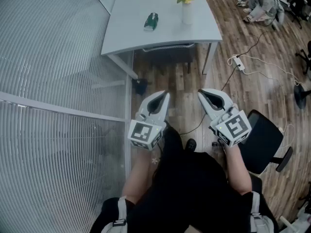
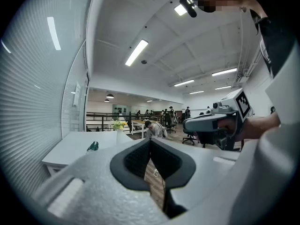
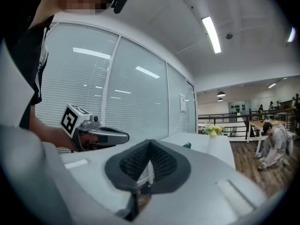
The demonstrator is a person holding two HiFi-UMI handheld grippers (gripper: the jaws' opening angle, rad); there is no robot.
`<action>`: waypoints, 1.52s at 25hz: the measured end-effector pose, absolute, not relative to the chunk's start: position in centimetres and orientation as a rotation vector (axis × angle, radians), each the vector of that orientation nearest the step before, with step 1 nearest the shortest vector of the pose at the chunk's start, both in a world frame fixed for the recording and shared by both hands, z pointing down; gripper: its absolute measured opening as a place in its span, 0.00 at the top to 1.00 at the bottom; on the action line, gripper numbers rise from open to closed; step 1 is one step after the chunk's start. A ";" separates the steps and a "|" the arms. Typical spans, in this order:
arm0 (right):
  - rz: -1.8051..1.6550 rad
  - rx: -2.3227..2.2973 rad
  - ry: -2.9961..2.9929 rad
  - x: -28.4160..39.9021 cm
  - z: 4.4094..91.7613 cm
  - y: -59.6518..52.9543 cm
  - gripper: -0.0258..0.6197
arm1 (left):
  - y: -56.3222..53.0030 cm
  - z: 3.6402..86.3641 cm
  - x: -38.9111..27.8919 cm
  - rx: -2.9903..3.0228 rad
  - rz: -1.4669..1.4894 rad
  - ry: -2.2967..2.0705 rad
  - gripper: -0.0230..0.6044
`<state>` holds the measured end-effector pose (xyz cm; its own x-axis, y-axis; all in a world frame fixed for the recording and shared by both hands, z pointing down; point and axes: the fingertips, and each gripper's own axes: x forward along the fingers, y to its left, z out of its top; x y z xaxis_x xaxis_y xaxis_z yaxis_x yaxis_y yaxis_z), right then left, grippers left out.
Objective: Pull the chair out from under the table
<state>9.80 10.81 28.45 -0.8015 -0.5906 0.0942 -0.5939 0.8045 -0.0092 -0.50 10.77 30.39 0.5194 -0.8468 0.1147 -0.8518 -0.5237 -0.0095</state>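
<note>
The white table (image 1: 133,13) stands with its left side close against the blind-covered glass wall (image 1: 53,62). Its near edge faces a stretch of bare wooden floor (image 1: 175,89) that runs back to the person's feet. That stretch is crossed only by a thin dark cable (image 1: 221,89), which leads to a white power strip (image 1: 237,62) lying to the right of the table's right leg. A black office chair (image 1: 260,140) sits close at the person's right, just beside the right forearm, and a small dark object (image 1: 141,85) rests on the floor by the wall. The chair (image 1: 167,48) to be moved is tucked under the table's near edge, so only the top of its mesh back and part of its legs show (the seat is hidden by the tabletop). It lies straight ahead of both grippers and well apart from them, with the open floor between. The left gripper (image 1: 165,96) and the right gripper (image 1: 201,92) are held side by side in front of the body. They point toward the table roughly level, with their marker cubes toward the person. Each gripper's jaws are pressed together at the tips with nothing between them. A vase of flowers (image 1: 186,8) and a small green object (image 1: 151,21) stand on the tabletop.
</note>
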 end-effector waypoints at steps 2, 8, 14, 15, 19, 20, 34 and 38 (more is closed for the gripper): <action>0.035 0.964 -2.882 9.7 28.5 10.8 0.96 | 10.7 30.2 -1.0 2.698 0.162 -1.514 0.95; 0.027 0.971 -2.866 9.4 28.6 10.7 0.96 | 10.4 30.0 -1.5 2.703 0.168 -1.509 0.95; 0.072 0.990 -2.868 9.4 28.8 10.1 0.96 | 10.1 29.8 -0.9 2.717 0.175 -1.497 0.95; 0.101 0.988 -2.867 9.4 28.9 10.0 0.96 | 10.1 29.8 -0.9 2.719 0.174 -1.495 0.95; 0.107 1.013 -2.844 9.7 29.7 9.9 0.96 | 10.2 29.8 -1.2 2.709 0.158 -1.527 0.95; 0.103 1.025 -2.841 9.7 29.7 9.9 0.96 | 10.2 29.7 -1.4 2.702 0.156 -1.546 0.95; 0.131 1.126 -2.862 11.5 29.2 10.0 0.60 | 10.8 30.0 -0.2 2.691 0.171 -1.562 0.70; 0.129 1.113 -2.853 11.7 29.5 10.4 0.60 | 11.2 30.1 -0.1 2.691 0.189 -1.568 0.70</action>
<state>11.72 10.40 29.53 -0.7340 -0.6716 0.1015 -0.6780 0.7333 -0.0504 -0.09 11.22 30.12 0.4880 -0.8652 0.1153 -0.8678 -0.4951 -0.0427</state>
